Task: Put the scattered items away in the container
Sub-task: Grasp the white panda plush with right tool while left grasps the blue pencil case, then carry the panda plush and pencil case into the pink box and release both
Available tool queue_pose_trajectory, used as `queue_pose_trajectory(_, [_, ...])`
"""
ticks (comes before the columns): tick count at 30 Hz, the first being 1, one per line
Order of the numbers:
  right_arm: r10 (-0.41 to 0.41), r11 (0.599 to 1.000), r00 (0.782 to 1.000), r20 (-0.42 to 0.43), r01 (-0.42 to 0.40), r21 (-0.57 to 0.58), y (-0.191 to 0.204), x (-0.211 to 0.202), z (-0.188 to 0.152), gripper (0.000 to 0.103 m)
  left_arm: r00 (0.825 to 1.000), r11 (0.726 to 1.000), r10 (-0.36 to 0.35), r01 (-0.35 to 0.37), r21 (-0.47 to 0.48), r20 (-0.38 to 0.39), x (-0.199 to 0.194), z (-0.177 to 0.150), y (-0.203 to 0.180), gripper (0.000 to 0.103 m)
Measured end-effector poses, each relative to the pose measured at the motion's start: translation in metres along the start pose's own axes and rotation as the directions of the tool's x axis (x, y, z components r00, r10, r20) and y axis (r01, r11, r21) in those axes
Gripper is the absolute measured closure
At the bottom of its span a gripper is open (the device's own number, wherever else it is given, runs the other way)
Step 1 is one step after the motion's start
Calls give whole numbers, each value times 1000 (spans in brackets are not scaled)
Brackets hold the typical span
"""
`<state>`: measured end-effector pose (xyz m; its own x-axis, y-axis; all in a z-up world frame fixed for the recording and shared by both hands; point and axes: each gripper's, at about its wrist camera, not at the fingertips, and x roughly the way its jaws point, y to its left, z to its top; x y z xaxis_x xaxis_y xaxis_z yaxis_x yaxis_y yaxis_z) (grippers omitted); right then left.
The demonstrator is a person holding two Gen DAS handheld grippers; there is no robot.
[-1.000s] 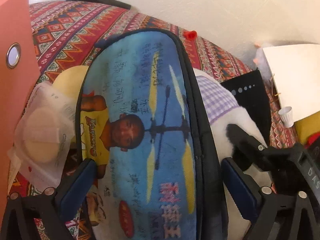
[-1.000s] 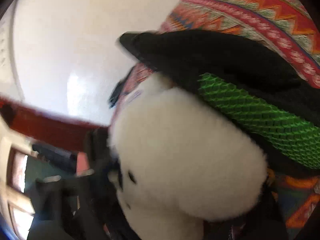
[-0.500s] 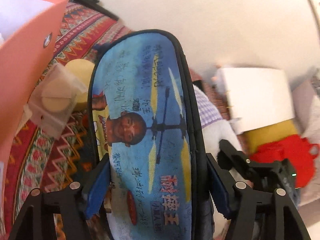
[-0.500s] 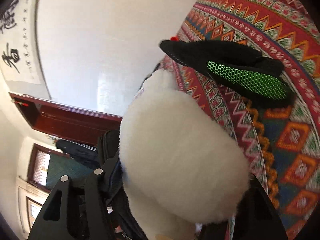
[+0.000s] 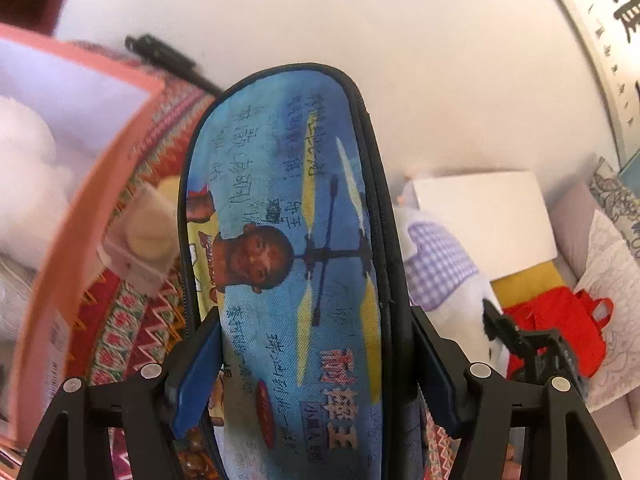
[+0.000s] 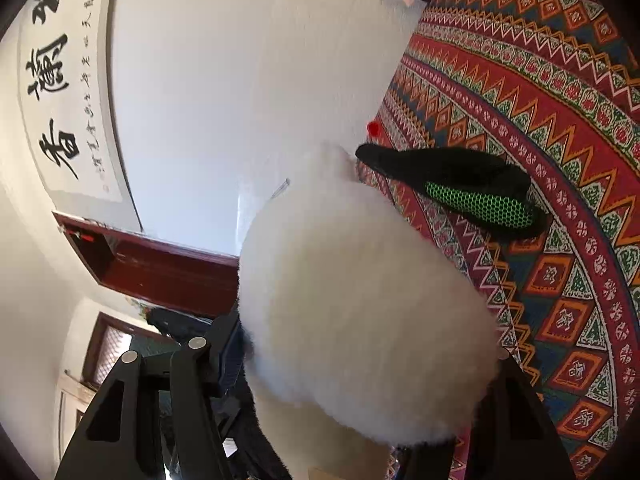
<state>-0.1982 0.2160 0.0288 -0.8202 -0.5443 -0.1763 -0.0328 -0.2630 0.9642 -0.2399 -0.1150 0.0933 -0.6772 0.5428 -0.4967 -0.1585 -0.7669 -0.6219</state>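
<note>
White wall rises behind a table draped in a red, orange and green zigzag-patterned cloth, and that cloth is my landmark.

Above the cloth, my left gripper is clamped on a long blue fabric pencil case with black piping and a printed cartoon boy; both blue pads press its sides and its rounded end points at the wall. Left of the case, over the cloth's edge, stands the salmon-pink cardboard container, blurred, with something white and fluffy inside. Between the container and the case, a pale round disc in a clear wrapper lies on the cloth.

My right gripper grasps a white fluffy plush toy, lifted clear of the cloth; its fur hides most of both fingers. From my left camera the same toy shows a lilac gingham patch. Beyond the toy, a black brush with a green honeycomb mesh panel lies flat on the cloth, near a small red cap at the cloth's far edge by the wall.
</note>
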Motion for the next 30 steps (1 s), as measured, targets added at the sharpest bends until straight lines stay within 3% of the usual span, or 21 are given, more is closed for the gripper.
queue_pose_trajectory(7, [41,999,999,-2,-41,-20,13,7,-3,41,997,1000,-22,23,-5,71,-35,16,10,30])
queue_pose_trajectory(17, [103,986,991,-89,-114,-125,67,42,-48,41,982,999,-4,10,-31,190,-99,42,43,30])
queue_pose_trajectory(24, [109,961,974,-199,-154,-229,115,98,-92,41,961,995,84,-65,-81,263,-148,79,101,30])
queue_pose_trajectory(30, [72,923,953,-293,-176,-343,151,150,-126,41,948,978,168,-127,-163,272,-164,122,166,30])
